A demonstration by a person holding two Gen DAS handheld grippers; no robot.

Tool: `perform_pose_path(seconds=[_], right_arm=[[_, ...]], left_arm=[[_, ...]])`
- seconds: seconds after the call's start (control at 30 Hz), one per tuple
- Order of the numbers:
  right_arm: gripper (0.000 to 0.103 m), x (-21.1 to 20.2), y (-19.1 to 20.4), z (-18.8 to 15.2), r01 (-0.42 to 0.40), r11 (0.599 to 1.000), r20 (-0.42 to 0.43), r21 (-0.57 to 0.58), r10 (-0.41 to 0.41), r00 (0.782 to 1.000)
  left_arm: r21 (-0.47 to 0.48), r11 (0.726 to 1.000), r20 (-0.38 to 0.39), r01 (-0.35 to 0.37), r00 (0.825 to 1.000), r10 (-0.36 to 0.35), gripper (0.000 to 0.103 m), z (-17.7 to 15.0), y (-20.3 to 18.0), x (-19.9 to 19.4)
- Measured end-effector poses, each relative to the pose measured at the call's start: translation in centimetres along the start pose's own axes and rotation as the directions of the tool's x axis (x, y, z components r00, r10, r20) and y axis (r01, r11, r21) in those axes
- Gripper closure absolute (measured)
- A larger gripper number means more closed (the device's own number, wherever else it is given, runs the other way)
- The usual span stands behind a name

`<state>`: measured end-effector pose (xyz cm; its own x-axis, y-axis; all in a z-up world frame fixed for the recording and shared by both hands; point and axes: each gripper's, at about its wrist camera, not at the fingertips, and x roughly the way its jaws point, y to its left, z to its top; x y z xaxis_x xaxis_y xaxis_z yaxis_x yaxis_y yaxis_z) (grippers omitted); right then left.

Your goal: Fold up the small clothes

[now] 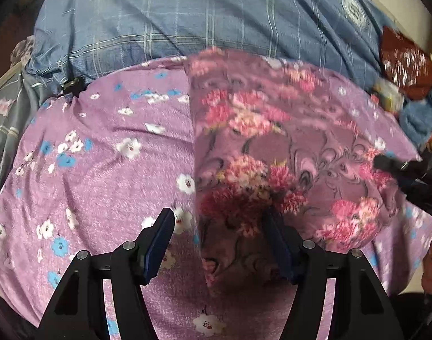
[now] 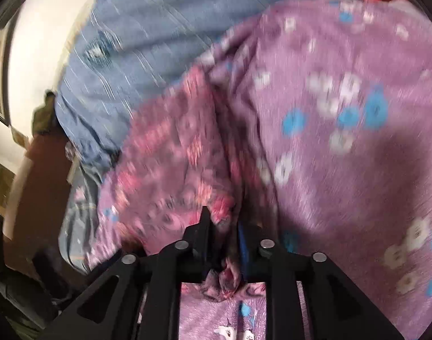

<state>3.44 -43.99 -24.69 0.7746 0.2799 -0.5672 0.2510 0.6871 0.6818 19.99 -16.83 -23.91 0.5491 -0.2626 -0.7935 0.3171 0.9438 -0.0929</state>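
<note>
- In the left wrist view we are looking at a pink-flowered garment lying across the centre and right of the frame, on top of a lilac bedsheet printed with small white and blue flowers.
- The garment's straight left edge is running from the upper middle of the frame down toward the bottom centre, and much of its print is blurring.
- We are holding the left hand-held gripper at the bottom centre with its jaws standing wide apart; the garment's lower edge is lying between them, and the fingers are closing on nothing.
- The right hand-held gripper is entering at the right edge of that frame, its dark tip sitting over the garment's right side.
- A blue checked quilt is filling the top of the frame behind the sheet, and a dark red cloth is showing at the upper right.
- In the right wrist view, which is heavily blurred, the right hand-held gripper is sitting at the bottom centre with its jaws drawn narrow, pinching a bunched fold of the pink-flowered garment.
- The garment is rising from that grip toward the centre left of the frame, with the lilac bedsheet spreading over the right half.
- The blue checked quilt is lying at the upper left, against a pale wall.
</note>
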Motion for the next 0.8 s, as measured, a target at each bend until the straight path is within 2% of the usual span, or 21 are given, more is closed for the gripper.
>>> perform_pose_path(seconds=[0.03, 0.1, 0.13, 0.2, 0.3, 0.4, 0.47, 0.53, 0.57, 0.6, 0.67, 0.73, 0.8], right_arm=[[0.063, -0.9, 0.1, 0.4, -0.019, 1.0, 0.062, 0.002, 0.019, 0.998], [0.061, -1.7, 0.7, 1.4, -0.062, 0.998, 0.13, -0.017, 0.064, 0.989], [0.063, -1.2, 1.5, 2.2, -0.091, 0.995, 0.118, -0.046, 0.096, 0.988], [0.085, 0.5, 3.8, 3.4, -0.106, 0.987, 0.069, -0.117, 0.115, 0.991], [0.087, 3.7, 5.1, 5.0, -0.081, 0.986, 0.01, -0.147, 0.083, 0.996], [0.083, 7.6, 5.1, 7.4, -0.124, 0.991, -0.058, -0.06, 0.121, 0.991], [0.082, 9.7, 5.2, 8.5, -0.07, 0.997, -0.089, -0.038, 0.066, 0.994], [0.069, 12.5, 4.1, 9.5, 0.025, 1.0, -0.12, 0.008, -0.024, 0.993], [0.061, 13.7, 3.5, 9.7, 0.052, 0.998, -0.144, 0.023, -0.048, 0.988], [0.062, 15.1, 2.6, 9.8, 0.071, 0.997, -0.169, 0.04, -0.063, 0.984], [0.066, 15.1, 1.9, 9.8, 0.058, 0.997, -0.143, 0.051, -0.05, 0.988], [0.065, 12.9, 3.0, 9.6, 0.039, 0.999, -0.11, 0.021, -0.036, 0.993], [0.063, 9.9, 4.2, 8.7, -0.002, 0.999, -0.065, -0.046, -0.001, 0.998]], left_arm=[[0.002, 1.0, 0.021, -0.006, 1.0, 0.006, 0.04, 0.3, -0.1, -0.5], [0.027, 0.999, 0.079, -0.032, 0.996, 0.03, 0.039, 1.2, -0.6, -1.5], [0.056, 0.998, 0.099, -0.038, 0.995, 0.032, 0.039, 1.7, -1.2, -1.8], [0.105, 0.993, 0.091, -0.048, 0.995, 0.038, 0.039, 2.0, -2.3, -1.4], [0.145, 0.988, 0.055, -0.058, 0.997, 0.05, 0.039, 1.5, -2.8, 0.1], [0.157, 0.986, 0.027, -0.06, 0.998, 0.056, 0.036, 1.0, -2.6, 1.5], [0.171, 0.984, 0.003, -0.051, 0.999, 0.052, 0.034, 0.7, -2.7, 2.7], [0.182, 0.98, 0.022, -0.076, 0.997, 0.073, 0.021, 0.8, -2.6, 3.1], [0.187, 0.978, 0.027, -0.089, 0.996, 0.085, 0.019, 0.9, -2.7, 3.3], [0.19, 0.979, 0.019, -0.08, 0.997, 0.077, 0.019, 1.0, -2.6, 3.6], [0.183, 0.981, -0.003, -0.059, 0.998, 0.061, 0.019, 1.3, -2.4, 3.7], [0.169, 0.984, -0.018, -0.053, 0.998, 0.057, 0.018, 1.5, -1.9, 3.2], [0.148, 0.986, 0.006, -0.072, 0.997, 0.072, 0.018, 1.5, -1.5, 2.3]])
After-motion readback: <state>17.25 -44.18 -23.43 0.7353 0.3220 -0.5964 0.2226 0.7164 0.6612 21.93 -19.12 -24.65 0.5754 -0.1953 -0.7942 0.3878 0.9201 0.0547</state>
